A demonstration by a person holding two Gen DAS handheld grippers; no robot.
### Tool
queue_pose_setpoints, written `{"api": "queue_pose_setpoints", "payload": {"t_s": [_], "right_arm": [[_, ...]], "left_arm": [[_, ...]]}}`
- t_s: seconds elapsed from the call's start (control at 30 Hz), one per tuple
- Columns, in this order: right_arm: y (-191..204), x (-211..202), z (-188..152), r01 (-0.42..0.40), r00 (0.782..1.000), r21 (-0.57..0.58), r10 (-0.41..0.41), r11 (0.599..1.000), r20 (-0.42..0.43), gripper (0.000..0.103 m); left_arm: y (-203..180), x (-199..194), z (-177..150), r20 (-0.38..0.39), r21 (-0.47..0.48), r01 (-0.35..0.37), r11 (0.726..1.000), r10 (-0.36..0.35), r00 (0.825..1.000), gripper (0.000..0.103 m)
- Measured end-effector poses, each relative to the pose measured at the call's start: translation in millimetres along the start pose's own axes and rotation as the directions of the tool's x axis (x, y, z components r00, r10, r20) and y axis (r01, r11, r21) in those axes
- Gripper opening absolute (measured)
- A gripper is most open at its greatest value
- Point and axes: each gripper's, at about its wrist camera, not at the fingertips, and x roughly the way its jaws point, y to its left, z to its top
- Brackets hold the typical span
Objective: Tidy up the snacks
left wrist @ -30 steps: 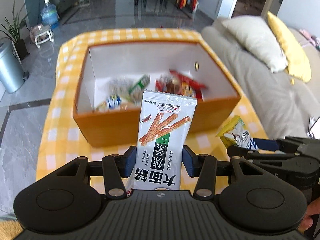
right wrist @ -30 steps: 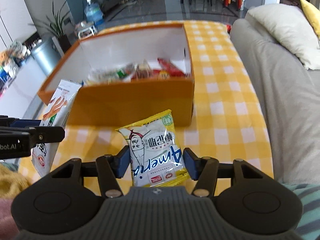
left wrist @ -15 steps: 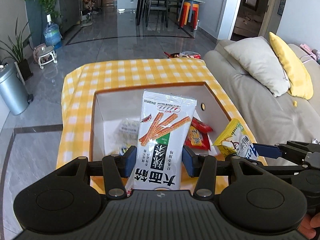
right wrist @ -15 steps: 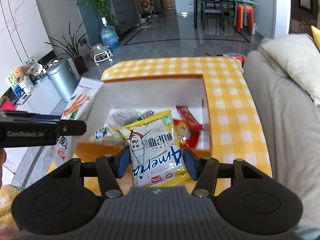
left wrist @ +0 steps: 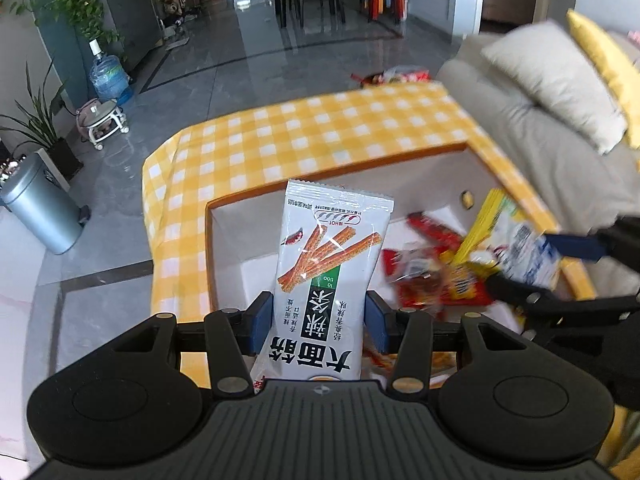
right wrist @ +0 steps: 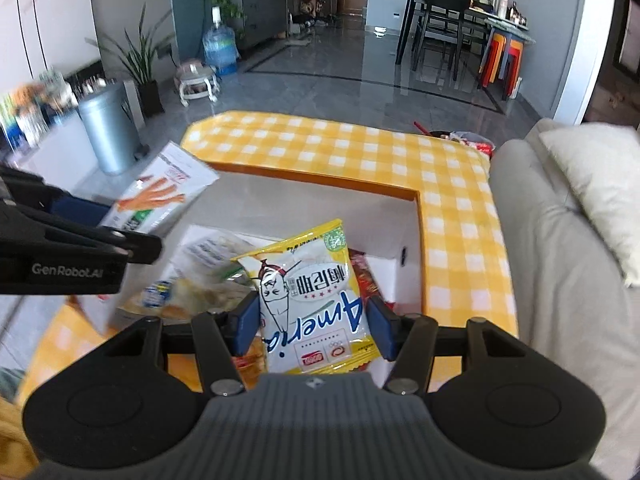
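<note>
My left tool (left wrist: 318, 322) pinches a white snack packet (left wrist: 326, 276) by its sides, my right tool (right wrist: 312, 322) a yellow chip bag (right wrist: 316, 300), each hanging ready to drop. A second ago both hung short of the orange box (right wrist: 420, 248) on the tabletop (left wrist: 320, 132); now it lies just below them.

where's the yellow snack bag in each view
Left wrist: the yellow snack bag is at the right edge, held sideways in the right gripper above the orange box.
Right wrist: bottom centre, clamped between the jaws.
Shared landmark: the silver bin on the floor to the left.
</note>
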Motion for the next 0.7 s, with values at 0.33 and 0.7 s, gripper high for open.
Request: {"api": "queue_pose_setpoints", "payload": {"t_s": [0.33, 0.7], "right_arm": [[1.8, 62.7, 3.2, 0.101, 0.987, -0.116, -0.114, 0.988, -0.111, 0.055], [8.2, 98.8, -0.5, 0.145, 0.972, -0.218, -0.18, 0.965, -0.15, 0.054]], "left_arm": [[-3.7, 48.6, 3.2, -0.107, 0.084, -0.059, 0.995, 0.067, 0.992, 0.055], [-12.7, 85.9, 3.7, -0.167, 0.156, -0.082, 0.984, 0.108, 0.98, 0.055]]}}
